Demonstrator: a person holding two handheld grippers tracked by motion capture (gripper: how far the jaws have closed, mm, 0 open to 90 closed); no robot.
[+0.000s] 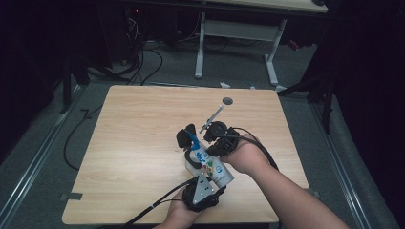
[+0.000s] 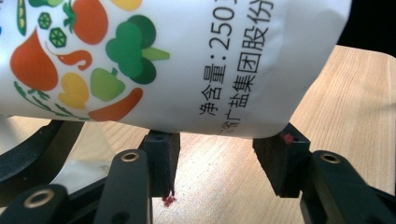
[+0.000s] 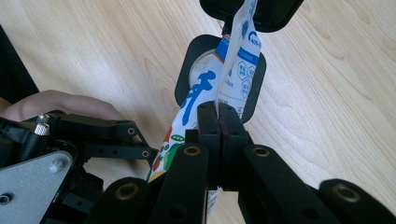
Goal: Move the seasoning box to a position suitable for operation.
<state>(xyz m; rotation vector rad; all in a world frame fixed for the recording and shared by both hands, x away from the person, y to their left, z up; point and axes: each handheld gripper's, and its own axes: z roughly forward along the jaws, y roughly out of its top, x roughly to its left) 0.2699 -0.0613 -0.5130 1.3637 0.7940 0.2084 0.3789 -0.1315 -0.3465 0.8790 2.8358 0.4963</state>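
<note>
A white pouch [image 1: 213, 168] printed with vegetables and blue lettering lies tilted over a small clear jar [image 1: 192, 161] with a black rim; its black lid [image 1: 184, 137] is flipped open. My left gripper [image 2: 222, 156] is shut on the pouch's [image 2: 187, 60] bottom end, one pad on each side. My right gripper [image 3: 219, 123] is shut on the thin upper edge of the pouch [image 3: 233, 70], just above the jar's rim [image 3: 187, 79]. In the high view the left gripper [image 1: 210, 183] is near the table's front edge and the right gripper [image 1: 210, 140] just beyond it.
The wooden table [image 1: 138, 143] has a round cable hole [image 1: 227, 101] near its far edge. A thin grey rod [image 1: 213, 117] sticks up and away from the right gripper. A white desk frame [image 1: 239, 43] and cables stand on the floor beyond.
</note>
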